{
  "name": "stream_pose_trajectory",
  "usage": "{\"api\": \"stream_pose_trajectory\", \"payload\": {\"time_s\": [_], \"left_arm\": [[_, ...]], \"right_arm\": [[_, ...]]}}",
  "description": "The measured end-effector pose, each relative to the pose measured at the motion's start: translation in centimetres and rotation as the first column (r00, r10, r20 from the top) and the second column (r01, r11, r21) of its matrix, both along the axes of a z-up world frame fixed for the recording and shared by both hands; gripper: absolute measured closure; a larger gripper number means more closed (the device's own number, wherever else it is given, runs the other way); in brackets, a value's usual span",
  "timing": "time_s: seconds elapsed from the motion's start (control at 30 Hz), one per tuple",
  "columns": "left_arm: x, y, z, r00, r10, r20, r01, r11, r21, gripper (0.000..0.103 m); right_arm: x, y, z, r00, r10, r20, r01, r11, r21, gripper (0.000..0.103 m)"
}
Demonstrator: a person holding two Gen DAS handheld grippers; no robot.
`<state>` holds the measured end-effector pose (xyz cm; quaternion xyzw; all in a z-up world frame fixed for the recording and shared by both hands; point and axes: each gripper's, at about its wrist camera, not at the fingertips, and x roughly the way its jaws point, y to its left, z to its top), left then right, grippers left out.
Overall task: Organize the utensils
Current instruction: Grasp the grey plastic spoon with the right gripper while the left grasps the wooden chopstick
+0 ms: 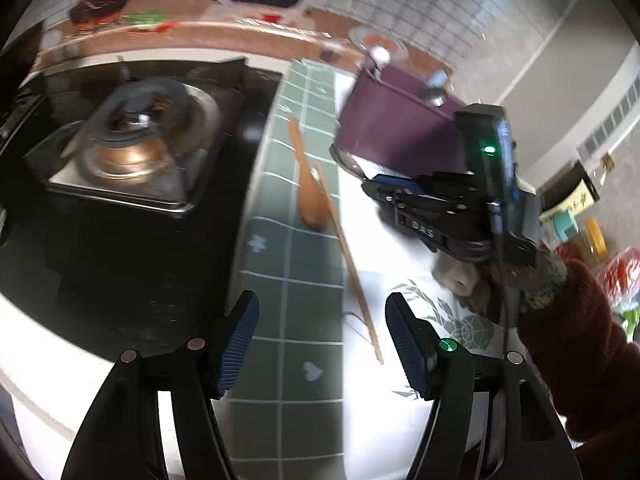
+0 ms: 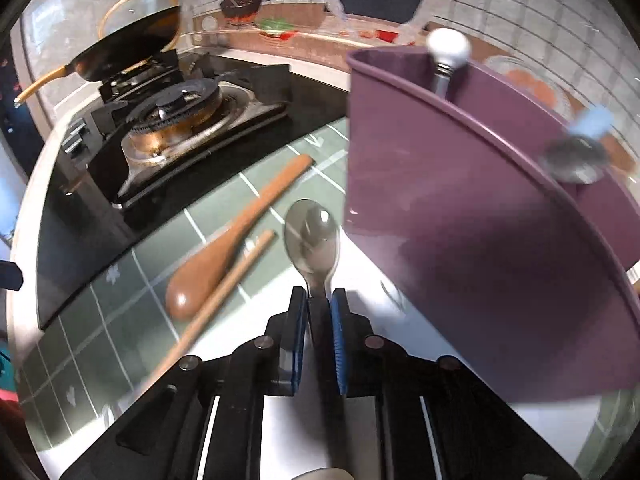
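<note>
My right gripper (image 2: 319, 300) is shut on the neck of a metal spoon (image 2: 312, 236), whose bowl points forward beside the purple utensil holder (image 2: 460, 240). In the left wrist view the right gripper (image 1: 370, 184) holds that metal spoon (image 1: 346, 160) low against the purple holder (image 1: 384, 128). A wooden spoon (image 2: 216, 264) and a wooden chopstick (image 2: 224, 292) lie on the green checked cloth (image 2: 120, 312). My left gripper (image 1: 320, 312) hangs open above the cloth, with the chopstick (image 1: 352, 272) just ahead of its right finger and the wooden spoon (image 1: 308, 188) further on.
The holder contains a white-knobbed utensil (image 2: 448, 52) and a metal one with a blue handle (image 2: 576, 156). A gas burner (image 2: 176, 116) sits on the black hob to the left, with a wok (image 2: 132, 48) behind it. A person's sleeve (image 1: 580, 340) is at the right.
</note>
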<state>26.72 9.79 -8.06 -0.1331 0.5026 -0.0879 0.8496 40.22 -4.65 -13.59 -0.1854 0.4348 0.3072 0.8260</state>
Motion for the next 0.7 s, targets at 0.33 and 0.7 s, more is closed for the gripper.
{"api": "stream_pose_trajectory", "payload": {"time_s": [0.33, 0.7], "left_arm": [[3.1, -4.5, -1.9, 0.998, -0.016, -0.054, 0.019, 0.999, 0.050, 0.046], [7.2, -7.2, -4.1, 0.998, -0.018, -0.067, 0.033, 0.975, 0.221, 0.075]], "right_arm": [[-4.9, -9.5, 0.6, 0.953, -0.294, -0.066, 0.299, 0.952, 0.068, 0.092], [-9.9, -14.9, 0.8, 0.908, -0.407, -0.097, 0.415, 0.906, 0.084, 0.091]]}}
